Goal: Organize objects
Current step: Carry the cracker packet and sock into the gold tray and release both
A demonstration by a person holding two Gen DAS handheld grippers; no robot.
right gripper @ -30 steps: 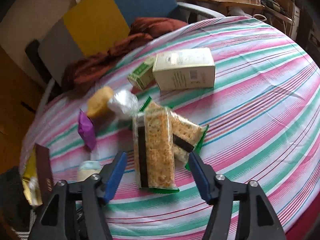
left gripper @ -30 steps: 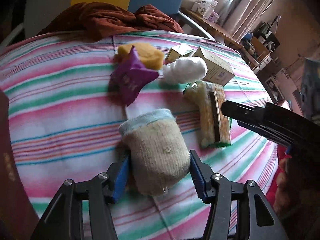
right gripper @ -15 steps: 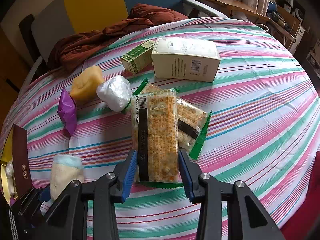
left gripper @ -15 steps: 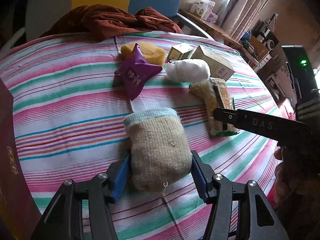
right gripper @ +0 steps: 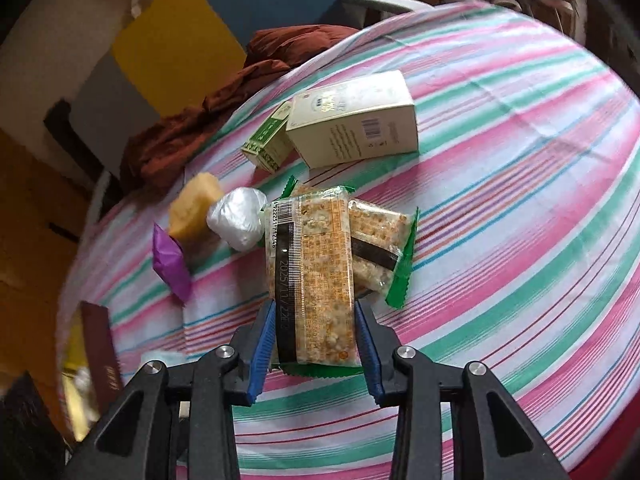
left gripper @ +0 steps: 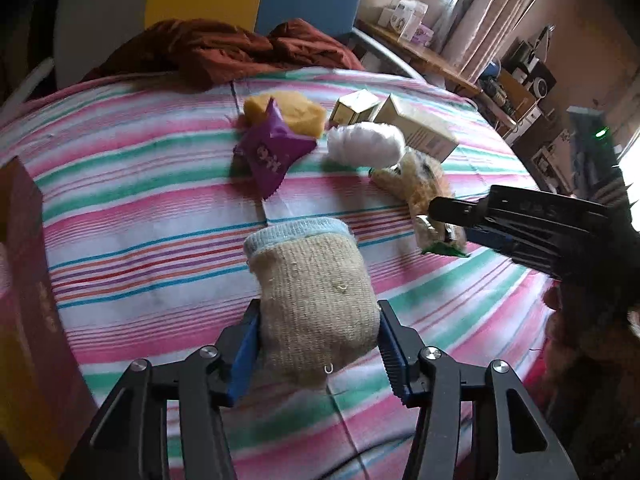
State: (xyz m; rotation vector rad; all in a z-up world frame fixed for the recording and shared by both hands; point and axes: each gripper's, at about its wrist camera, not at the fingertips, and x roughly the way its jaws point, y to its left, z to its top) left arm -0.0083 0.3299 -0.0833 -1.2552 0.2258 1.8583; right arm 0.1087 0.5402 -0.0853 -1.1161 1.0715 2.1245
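Right wrist view: right gripper (right gripper: 316,334) closing on a cracker pack (right gripper: 310,276), left gripper (left gripper: 318,344) closing around a knitted sock (left gripper: 316,296) — nothing sorted yet, judging by the clutter.

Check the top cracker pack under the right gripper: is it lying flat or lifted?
Cannot tell. The right gripper's jaws are closing, blue pads against the cracker pack's long edges; its far end overlaps a second pack.

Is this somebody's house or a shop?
Most likely a home: a striped tablecloth covers a round table, a rumpled brown garment lies by the chairs, and curtains hang at a window beside a cluttered side table.
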